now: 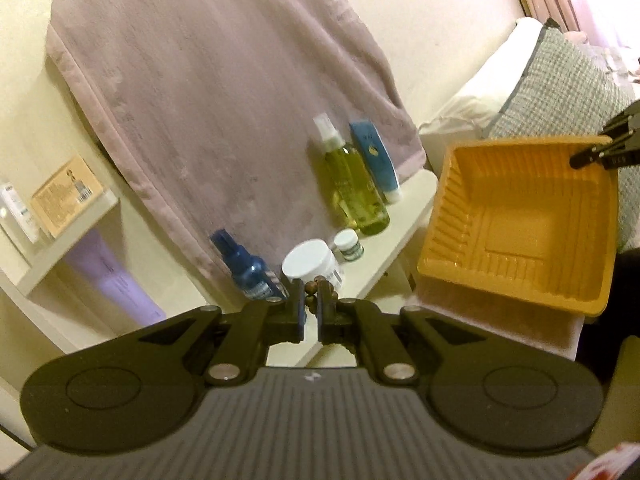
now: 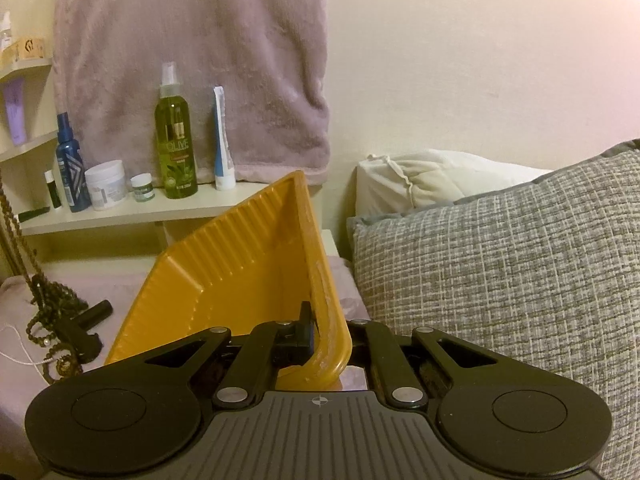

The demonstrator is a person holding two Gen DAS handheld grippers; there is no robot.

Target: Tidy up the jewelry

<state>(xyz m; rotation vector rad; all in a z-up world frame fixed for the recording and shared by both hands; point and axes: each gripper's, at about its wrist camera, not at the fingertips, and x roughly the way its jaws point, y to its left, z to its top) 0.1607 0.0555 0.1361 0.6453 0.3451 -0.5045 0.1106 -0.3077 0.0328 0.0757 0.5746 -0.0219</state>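
The left claw (image 1: 311, 305) pinches a brown bead strand (image 1: 316, 293), lifted beside the yellow tray (image 1: 516, 224). The right claw (image 2: 320, 330) clamps the tray's rim, tilted. Dangling beads could snag or miss; more tilt and anything dropped in slides out.

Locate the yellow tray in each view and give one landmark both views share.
Left wrist view: yellow tray at right, open side facing the camera, one corner pinched by the right hand-held gripper.
Right wrist view: centre, tilted up on edge, rim clamped at bottom.
Shared landmark: green spray bottle on the shelf.
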